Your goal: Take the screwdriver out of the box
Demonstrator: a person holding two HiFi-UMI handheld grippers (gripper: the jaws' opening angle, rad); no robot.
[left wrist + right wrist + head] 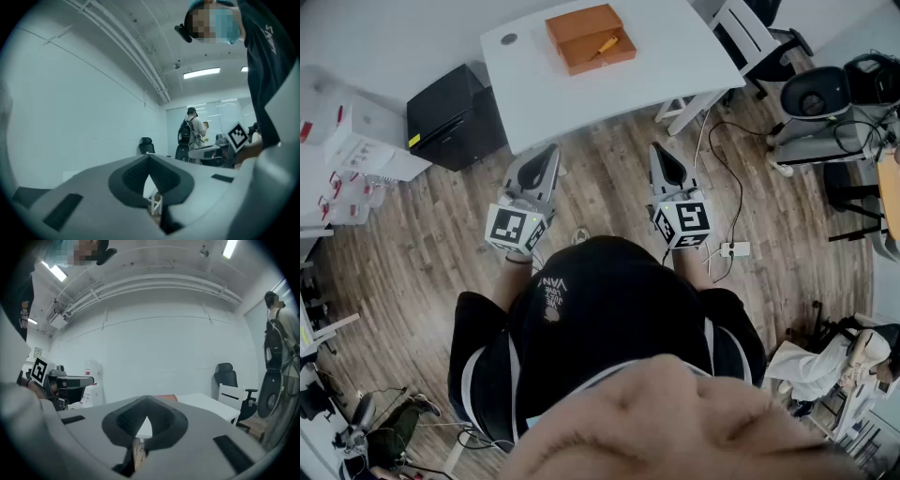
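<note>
An open orange box (598, 52) lies on the white table (675, 66) at the top of the head view, its lid (583, 22) right behind it. A screwdriver (606, 44) with an orange-yellow handle rests inside the box. Both grippers hang level over the wooden floor, short of the table's near edge. The left gripper (546, 152) (149, 158) is shut with nothing between its jaws. The right gripper (666, 152) (146, 400) also shows its jaws meeting at the tip, empty. In the right gripper view the table (211, 404) lies ahead.
A black cabinet (455, 117) stands left of the table and a white chair (748, 33) at its right end. A power strip (733, 249) with cables lies on the floor at the right. A person with a backpack (191, 129) stands far off.
</note>
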